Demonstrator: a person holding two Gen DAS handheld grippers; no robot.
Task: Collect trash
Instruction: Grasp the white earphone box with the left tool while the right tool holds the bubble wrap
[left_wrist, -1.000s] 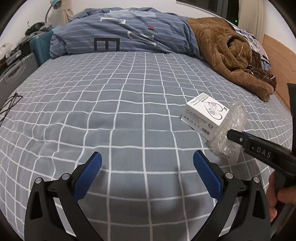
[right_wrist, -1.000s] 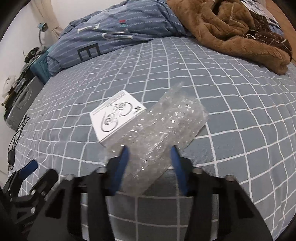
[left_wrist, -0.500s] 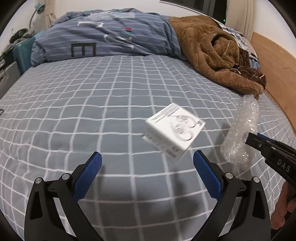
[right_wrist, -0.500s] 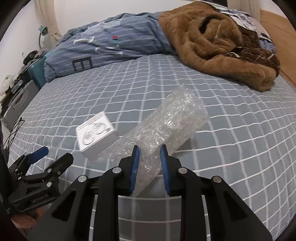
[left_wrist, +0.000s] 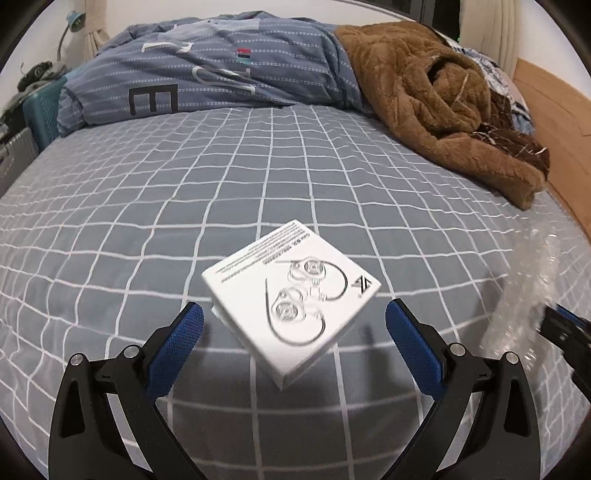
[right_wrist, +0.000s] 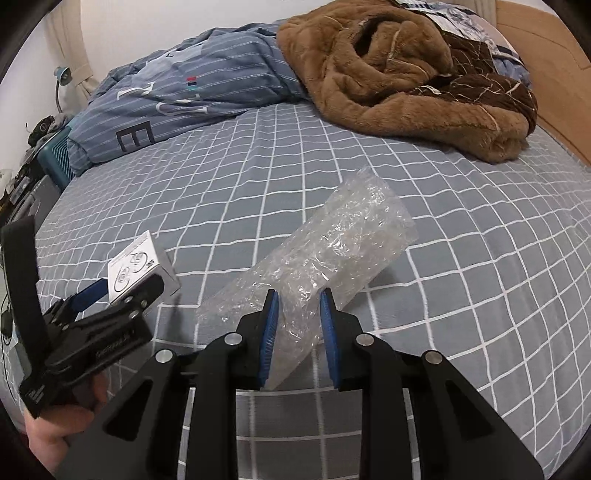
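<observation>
A white earphone box (left_wrist: 291, 295) lies on the grey checked bedsheet (left_wrist: 221, 206). My left gripper (left_wrist: 294, 312) is open, its blue pads (left_wrist: 177, 343) on either side of the box and apart from it. The right wrist view shows the same box (right_wrist: 135, 264) at the left gripper (right_wrist: 118, 295), which a hand holds. My right gripper (right_wrist: 300, 295) is shut on the near end of a clear bubble wrap sheet (right_wrist: 343, 236), which sticks out ahead of it above the bed. That bubble wrap (left_wrist: 524, 295) also shows at the left wrist view's right edge.
A brown fleece blanket (left_wrist: 443, 110) is heaped at the back right. A blue striped duvet (left_wrist: 221, 70) is bunched along the far side. A wooden bed board (left_wrist: 554, 122) runs along the right. A teal crate (right_wrist: 59, 157) and a grey case (left_wrist: 14, 162) stand off the left edge.
My left gripper has moved in on the white box, which now sits between its open fingers. My right gripper has shut on the bubble wrap and raised it away from the box.
</observation>
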